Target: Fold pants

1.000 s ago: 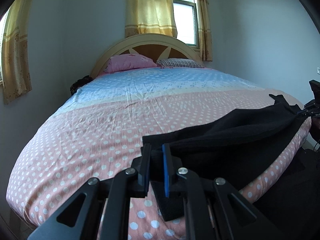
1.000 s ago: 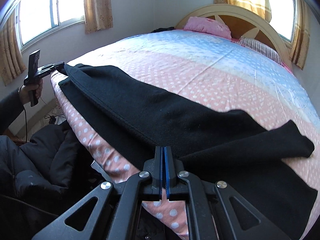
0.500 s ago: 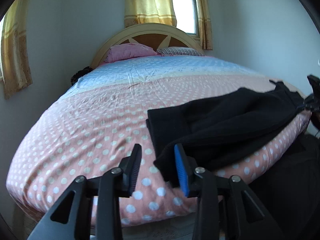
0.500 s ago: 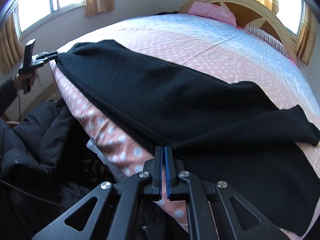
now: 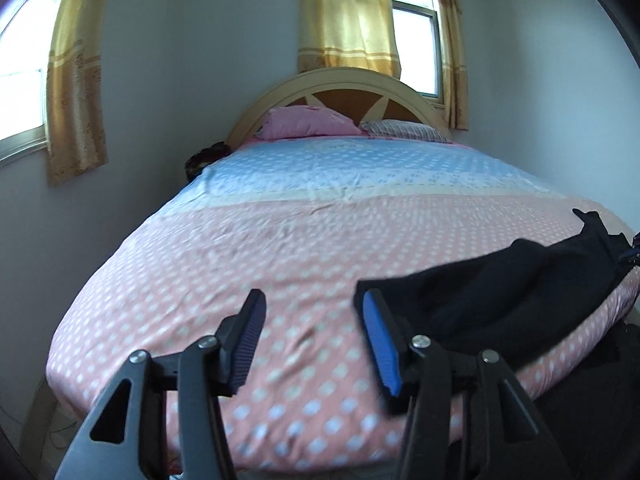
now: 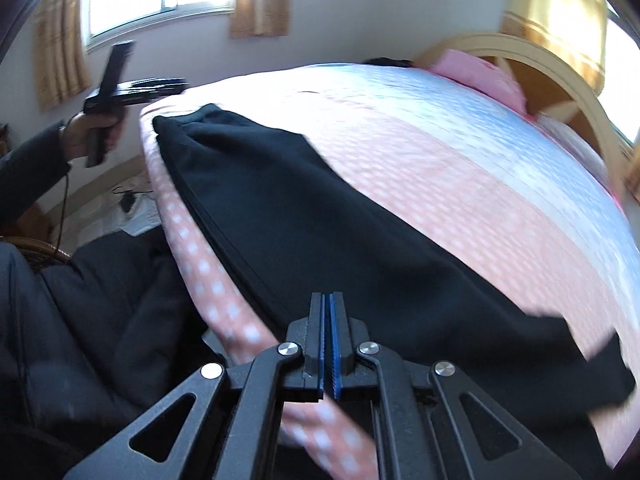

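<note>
Black pants [image 6: 320,216] lie stretched along the near edge of the bed [image 6: 460,160], on its pink dotted sheet. My right gripper [image 6: 330,300] is shut at one end of them, its tips on the cloth's near edge. In the left wrist view the pants [image 5: 500,296] rise at the far right toward that right gripper [image 5: 634,250]. My left gripper [image 5: 312,298] hangs over bare sheet left of the other end, its jaws opening with nothing between them. The right wrist view shows the left gripper [image 6: 182,82] held in a hand, up and clear of the cloth.
A pink pillow [image 5: 308,126] and a striped pillow [image 5: 404,130] lie against the wooden headboard [image 5: 340,88]. Curtained windows sit behind and to the left. The person's dark-clothed body [image 6: 80,300] is close to the bed's corner, and cables [image 6: 128,200] lie on the floor.
My left gripper let go of the pants' end, opened and drew off to the left; that end now lies on the sheet. My right gripper stayed shut and shifted sideways with a roll.
</note>
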{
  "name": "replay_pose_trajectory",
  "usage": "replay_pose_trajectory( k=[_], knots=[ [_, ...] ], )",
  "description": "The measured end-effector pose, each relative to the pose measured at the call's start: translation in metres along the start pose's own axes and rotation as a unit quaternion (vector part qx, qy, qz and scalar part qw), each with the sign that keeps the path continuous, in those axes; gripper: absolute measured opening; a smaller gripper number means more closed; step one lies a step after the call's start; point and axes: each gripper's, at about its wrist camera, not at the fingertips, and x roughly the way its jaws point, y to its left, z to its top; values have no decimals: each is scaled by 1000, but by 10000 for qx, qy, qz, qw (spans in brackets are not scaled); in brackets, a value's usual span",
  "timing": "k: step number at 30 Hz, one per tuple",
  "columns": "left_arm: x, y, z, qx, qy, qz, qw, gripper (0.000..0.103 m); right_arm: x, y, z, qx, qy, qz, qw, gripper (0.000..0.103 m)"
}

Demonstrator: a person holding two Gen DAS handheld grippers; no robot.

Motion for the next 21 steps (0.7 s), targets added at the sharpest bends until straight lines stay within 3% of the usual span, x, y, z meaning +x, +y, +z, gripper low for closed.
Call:
replay_pose_trajectory(
  k=[6,10,12,15,18,20,21],
  knots=[
    [54,-56,7,239,358,-485,9979,56,50,24,9,-156,502,377,9979,3],
    [59,-80,-20,573,705,-718,9933,56,40,16,-7,310,533,648,9960,3],
    [53,-88,-35,809,745,-629,9919,59,34,13,-16,366,584,710,9951,3],
    [40,-87,-40,761,641,-626,9931,60,23,8,-24,330,538,633,9960,3],
    [36,-88,-30,773,666,-499,9935,61,0,-12,-29,436,293,267,9983,3],
    [28,-93,-17,812,500,-503,9942,66,-23,-45,-33,765,49,10,9971,3],
    [25,-98,-9,837,398,-499,9944,74,-32,-59,-35,928,-48,-139,9956,3]
  ],
)
